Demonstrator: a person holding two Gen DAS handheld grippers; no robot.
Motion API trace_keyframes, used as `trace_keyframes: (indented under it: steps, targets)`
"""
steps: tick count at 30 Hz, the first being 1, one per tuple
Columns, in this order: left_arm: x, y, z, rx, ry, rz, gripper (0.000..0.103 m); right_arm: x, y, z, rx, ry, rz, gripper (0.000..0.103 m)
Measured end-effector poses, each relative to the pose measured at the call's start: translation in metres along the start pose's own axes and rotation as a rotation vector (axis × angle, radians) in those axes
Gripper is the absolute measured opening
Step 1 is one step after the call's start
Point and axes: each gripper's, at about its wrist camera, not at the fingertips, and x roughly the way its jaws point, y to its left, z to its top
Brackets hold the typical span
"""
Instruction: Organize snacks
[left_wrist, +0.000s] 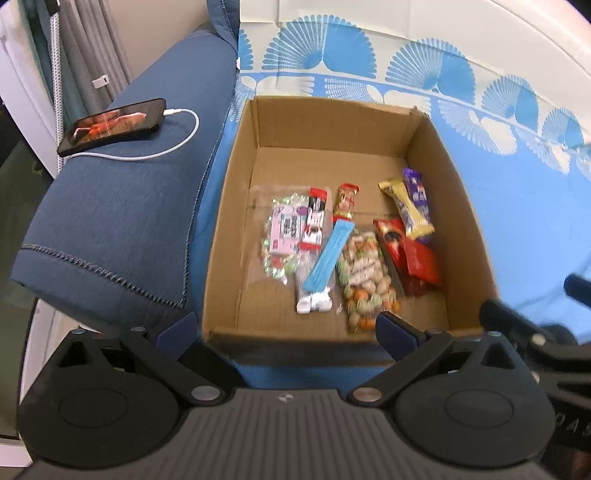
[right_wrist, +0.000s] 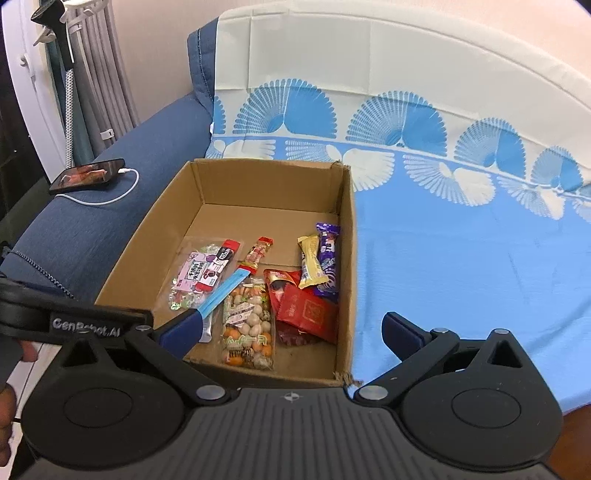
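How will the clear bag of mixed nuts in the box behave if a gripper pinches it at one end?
The bag of mixed nuts is thin clear film around loose pieces, so it will probably sag and the contents shift downward. The glossy film may slip between the fingers. It lies against the blue strip and red packet, so lifting could nudge them.

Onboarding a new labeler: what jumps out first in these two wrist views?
The open cardboard box sits on the blue fan-print cover, with snack packets lying flat on its floor: a clear bag of coated nuts in the near middle, a red packet to its right, and a gold bar beside a purple bar. A phone lies charging on the navy armrest. Both claws are open and hold nothing.
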Motion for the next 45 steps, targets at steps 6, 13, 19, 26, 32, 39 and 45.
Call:
trace_keyframes:
  steps: [6, 13, 19, 26, 32, 39, 45]
  targets:
    - [-0.016, -0.004, -0.027, 0.007, 0.003, 0.045, 0.103, -0.020, 0.002, -0.015, -0.021, -0.046, -0.022, 0.103]
    - [-0.028, -0.003, -0.044, -0.027, -0.022, 0.036, 0.103, -0.041, 0.005, -0.027, -0.062, -0.081, -0.015, 0.103]
    - [-0.042, 0.000, -0.049, -0.068, -0.081, 0.056, 0.103, -0.052, 0.005, -0.033, -0.075, -0.097, -0.020, 0.103]
    - [-0.047, -0.003, -0.053, -0.039, -0.091, 0.080, 0.103, -0.060, 0.011, -0.035, -0.102, -0.120, -0.016, 0.103]
    - [-0.049, -0.002, -0.056, -0.040, -0.094, 0.083, 0.103, -0.064, 0.014, -0.038, -0.118, -0.130, -0.018, 0.103]
    - [-0.050, -0.003, -0.057, -0.032, -0.097, 0.084, 0.103, -0.064, 0.012, -0.039, -0.106, -0.129, -0.020, 0.103]
    - [-0.050, -0.004, -0.059, -0.027, -0.099, 0.088, 0.103, -0.064, 0.011, -0.039, -0.100, -0.127, -0.018, 0.103]
